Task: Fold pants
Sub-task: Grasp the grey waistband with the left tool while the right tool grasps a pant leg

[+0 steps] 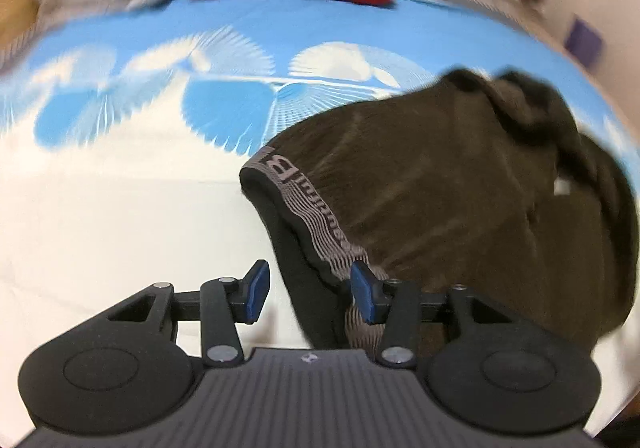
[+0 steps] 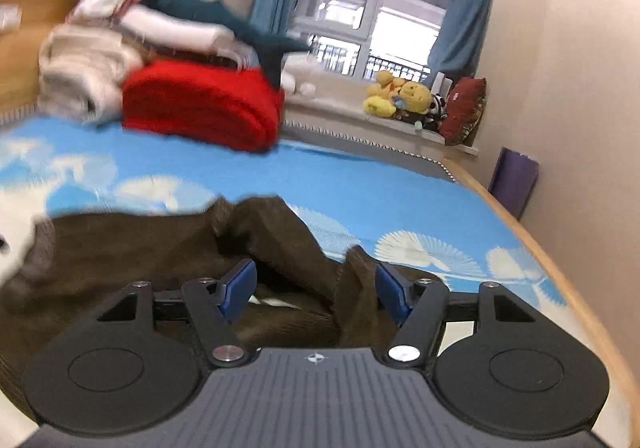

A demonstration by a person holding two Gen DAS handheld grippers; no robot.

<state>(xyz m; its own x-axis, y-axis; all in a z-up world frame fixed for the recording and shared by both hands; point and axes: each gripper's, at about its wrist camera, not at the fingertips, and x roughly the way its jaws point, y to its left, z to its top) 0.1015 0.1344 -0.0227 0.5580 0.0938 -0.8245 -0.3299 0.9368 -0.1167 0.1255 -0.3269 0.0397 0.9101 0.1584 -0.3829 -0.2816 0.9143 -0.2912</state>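
Dark brown pants (image 1: 440,184) with a grey patterned waistband (image 1: 304,216) lie bunched on the blue and white bedsheet (image 1: 132,188). My left gripper (image 1: 308,294) is open, its jaws on either side of the waistband edge near the front. In the right wrist view the pants (image 2: 132,252) are crumpled, with a fold rising between the fingers. My right gripper (image 2: 316,286) is open around that raised fabric, just above the pants.
A red folded blanket (image 2: 200,108) and a pile of white and teal clothes (image 2: 120,36) sit at the far side of the bed. Stuffed toys (image 2: 400,96) and a red cushion (image 2: 464,108) lie on the window ledge. The bed's wooden edge (image 2: 560,272) runs along the right.
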